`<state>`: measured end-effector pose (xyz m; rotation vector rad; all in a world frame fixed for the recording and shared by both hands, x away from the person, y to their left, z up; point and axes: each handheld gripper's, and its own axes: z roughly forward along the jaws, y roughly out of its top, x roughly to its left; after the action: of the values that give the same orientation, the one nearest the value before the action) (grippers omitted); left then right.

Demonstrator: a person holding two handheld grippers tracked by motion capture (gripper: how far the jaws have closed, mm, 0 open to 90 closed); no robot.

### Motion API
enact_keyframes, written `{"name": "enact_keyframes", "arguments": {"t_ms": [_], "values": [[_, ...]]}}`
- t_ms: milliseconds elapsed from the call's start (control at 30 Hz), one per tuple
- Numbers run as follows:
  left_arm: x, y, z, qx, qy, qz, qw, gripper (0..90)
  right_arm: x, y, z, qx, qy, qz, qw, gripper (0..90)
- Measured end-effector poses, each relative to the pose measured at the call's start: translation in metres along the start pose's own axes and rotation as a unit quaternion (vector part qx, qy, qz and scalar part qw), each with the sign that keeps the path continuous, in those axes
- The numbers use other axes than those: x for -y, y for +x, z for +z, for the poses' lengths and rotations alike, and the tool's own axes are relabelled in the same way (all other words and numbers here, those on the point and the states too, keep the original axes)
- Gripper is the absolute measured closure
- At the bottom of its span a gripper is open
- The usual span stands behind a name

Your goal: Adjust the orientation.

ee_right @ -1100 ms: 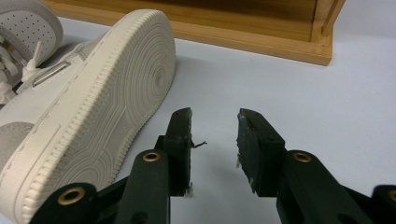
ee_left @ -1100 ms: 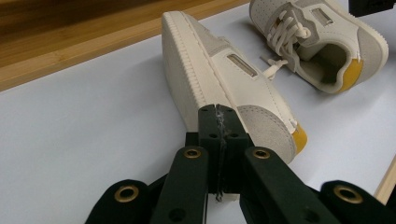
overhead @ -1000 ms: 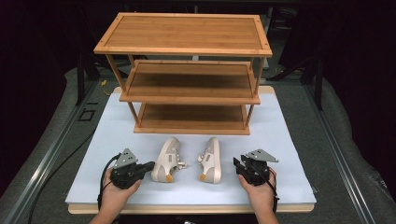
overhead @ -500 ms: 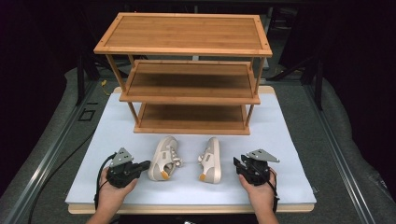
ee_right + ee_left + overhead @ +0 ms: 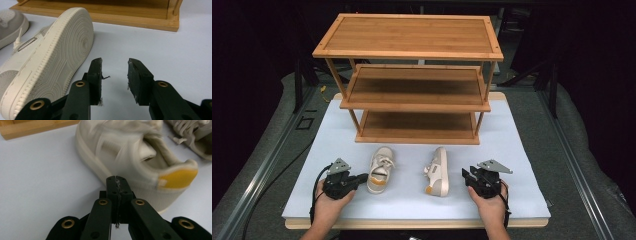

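Moved lower left, the left tool (image 5: 360, 178), pressed together, points at the upright shoe's (image 5: 380, 169) heel; right tool (image 5: 468, 175) stands apart.

The rack (image 5: 412, 75) is of warm, varnished wood with fine grain and a light sheen. The counter (image 5: 522, 160) has a smooth, matt, pale sheet on top with a wooden edge. The upright shoe (image 5: 380, 169) at 9 o'clock of the tipped shoe (image 5: 438, 171) is cream leather-like material, smooth, with a glossy yellow heel tab. The tipped shoe shows a ribbed rubber sole. The left tool (image 5: 116, 185) and right tool (image 5: 114, 75) are matt black plastic with brass-coloured rivets.
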<state>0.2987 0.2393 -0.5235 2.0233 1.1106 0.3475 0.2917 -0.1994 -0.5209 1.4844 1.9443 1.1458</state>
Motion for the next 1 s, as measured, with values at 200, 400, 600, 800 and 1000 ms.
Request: {"name": "enact_keyframes", "arguments": {"t_ms": [200,400,600,800,1000], "values": [[-0.001,0.003,-0.002,0.005,-0.014,-0.016,0.9998,89.9,-0.001,0.002,-0.002,-0.013,0.005,-0.005,0.9999,77.9],[-0.001,0.004,-0.004,0.001,-0.021,-0.024,0.9995,85.0,-0.005,0.014,-0.005,-0.038,0.005,-0.029,0.9988,90.0],[0.0,0.005,-0.005,0.001,-0.03,-0.033,0.999,76.6,-0.006,0.03,-0.009,-0.069,0.0,-0.048,0.9964,90.0],[0.002,0.007,-0.004,-0.004,-0.036,-0.041,0.9985,65.3,-0.006,0.035,-0.012,-0.091,-0.016,-0.035,0.9951,90.0],[0.002,0.007,-0.003,-0.003,-0.037,-0.044,0.9983,64.4,-0.009,0.051,-0.018,-0.067,-0.027,-0.079,0.9943,90.0]]}}
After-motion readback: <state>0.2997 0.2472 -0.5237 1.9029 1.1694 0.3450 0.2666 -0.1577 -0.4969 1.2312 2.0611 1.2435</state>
